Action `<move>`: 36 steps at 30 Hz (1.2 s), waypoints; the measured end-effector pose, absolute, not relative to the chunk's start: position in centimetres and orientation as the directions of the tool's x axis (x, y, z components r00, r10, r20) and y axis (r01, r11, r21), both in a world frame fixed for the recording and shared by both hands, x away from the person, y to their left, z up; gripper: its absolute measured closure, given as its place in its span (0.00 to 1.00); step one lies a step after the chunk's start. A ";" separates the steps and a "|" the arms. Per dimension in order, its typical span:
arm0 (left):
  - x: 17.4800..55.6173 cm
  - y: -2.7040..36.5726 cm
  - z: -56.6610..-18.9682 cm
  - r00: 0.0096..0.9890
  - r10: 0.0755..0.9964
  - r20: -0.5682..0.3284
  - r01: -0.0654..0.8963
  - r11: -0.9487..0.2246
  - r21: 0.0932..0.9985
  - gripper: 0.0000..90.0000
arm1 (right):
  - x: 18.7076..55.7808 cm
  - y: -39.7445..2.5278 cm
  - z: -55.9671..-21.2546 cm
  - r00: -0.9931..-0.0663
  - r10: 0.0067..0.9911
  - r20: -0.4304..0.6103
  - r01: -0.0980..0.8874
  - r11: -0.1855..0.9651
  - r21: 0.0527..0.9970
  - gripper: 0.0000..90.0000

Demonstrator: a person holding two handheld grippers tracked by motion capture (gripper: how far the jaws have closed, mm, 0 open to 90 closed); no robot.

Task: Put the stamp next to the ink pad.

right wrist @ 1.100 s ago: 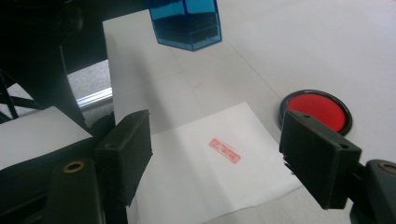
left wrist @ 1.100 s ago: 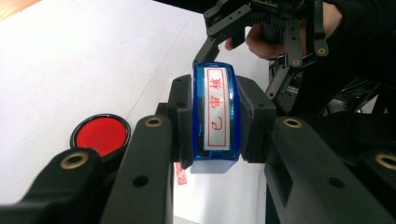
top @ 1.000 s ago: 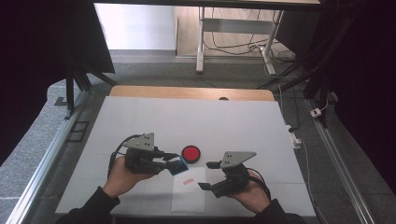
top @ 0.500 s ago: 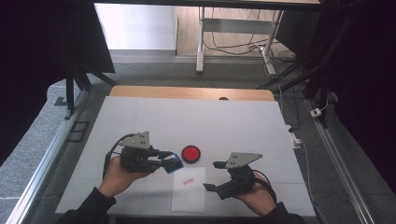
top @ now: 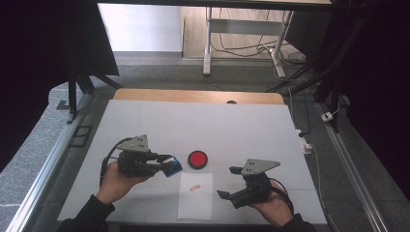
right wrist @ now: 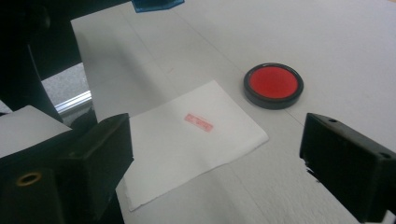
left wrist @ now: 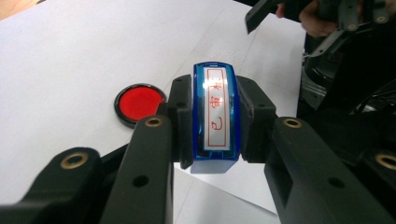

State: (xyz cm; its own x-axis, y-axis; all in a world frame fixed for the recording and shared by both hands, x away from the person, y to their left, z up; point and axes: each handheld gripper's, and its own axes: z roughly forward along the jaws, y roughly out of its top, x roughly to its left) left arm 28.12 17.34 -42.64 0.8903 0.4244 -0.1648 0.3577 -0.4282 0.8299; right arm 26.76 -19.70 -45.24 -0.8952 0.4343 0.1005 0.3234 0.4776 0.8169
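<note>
Left gripper view: red characters on my blue stamp (left wrist: 215,119), pinched in left claw (left wrist: 212,122); right claw (right wrist: 217,154) spread.

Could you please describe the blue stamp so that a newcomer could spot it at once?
On the white table, find the left claw beside the round red ink pad. The blue stamp is clamped there, a translucent blue block with red characters on its white face.

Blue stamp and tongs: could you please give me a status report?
Left tongs shut on blue plastic stamp. Right tongs open over white paper sheet. Nothing blocking.
</note>
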 end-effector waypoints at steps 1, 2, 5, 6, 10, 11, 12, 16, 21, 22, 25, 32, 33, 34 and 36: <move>28.1 17.5 -42.7 0.888 0.429 -0.166 0.361 -0.426 0.829 0.78 | 26.7 -19.9 -45.2 -0.893 0.439 0.097 0.325 0.482 0.814 0.10; 28.1 17.6 -42.7 0.886 0.433 -0.164 0.362 -0.426 0.829 0.78 | 26.6 -20.0 -45.2 -0.889 0.446 0.099 0.330 0.477 0.814 0.10; 28.1 18.0 -42.7 0.879 0.447 -0.166 0.371 -0.422 0.827 0.78 | 26.6 -20.4 -45.2 -0.884 0.456 0.104 0.340 0.476 0.811 0.08; 28.1 18.1 -42.7 0.876 0.452 -0.168 0.375 -0.421 0.826 0.78 | 26.5 -20.5 -45.2 -0.881 0.463 0.100 0.342 0.476 0.810 0.07; 28.1 18.6 -42.9 0.865 0.472 -0.167 0.387 -0.418 0.822 0.78 | 26.4 -21.0 -45.2 -0.876 0.474 0.090 0.346 0.487 0.802 0.06; 28.1 18.7 -42.9 0.863 0.478 -0.167 0.390 -0.419 0.820 0.78 | 26.4 -21.1 -45.2 -0.873 0.479 0.093 0.351 0.483 0.802 0.06; 28.1 18.8 -42.9 0.861 0.481 -0.168 0.393 -0.417 0.819 0.78 | 26.3 -21.3 -45.2 -0.872 0.480 0.094 0.354 0.486 0.799 0.06; 28.1 19.3 -43.1 0.849 0.499 -0.172 0.408 -0.413 0.814 0.78 | 26.2 -21.8 -45.1 -0.862 0.500 0.084 0.358 0.483 0.799 0.03; 28.2 19.9 -43.3 0.834 0.526 -0.169 0.423 -0.412 0.807 0.78 | 25.7 -22.6 -45.2 -0.836 0.545 0.066 0.372 0.474 0.798 0.00; 28.2 20.0 -43.4 0.829 0.533 -0.169 0.428 -0.411 0.805 0.78 | 25.6 -22.8 -45.2 -0.828 0.558 0.059 0.375 0.472 0.798 0.00; 28.3 20.5 -43.7 0.816 0.555 -0.163 0.440 -0.412 0.798 0.78 | 25.1 -23.5 -45.3 -0.797 0.603 0.028 0.381 0.467 0.798 0.00; 28.4 21.7 -44.1 0.778 0.607 -0.160 0.475 -0.402 0.783 0.78 | 24.5 -25.4 -45.5 -0.741 0.671 0.023 0.425 0.442 0.790 0.00; 28.4 21.8 -44.2 0.774 0.613 -0.158 0.479 -0.403 0.780 0.78 | 24.4 -25.6 -45.5 -0.735 0.677 0.022 0.429 0.440 0.789 0.00; 28.5 22.0 -44.3 0.768 0.621 -0.156 0.484 -0.403 0.777 0.78 | 24.4 -25.9 -45.5 -0.729 0.685 0.017 0.431 0.439 0.788 0.00; 28.5 22.2 -44.5 0.758 0.635 -0.148 0.492 -0.407 0.769 0.78 | 24.3 -26.4 -45.6 -0.716 0.698 0.016 0.439 0.432 0.788 0.00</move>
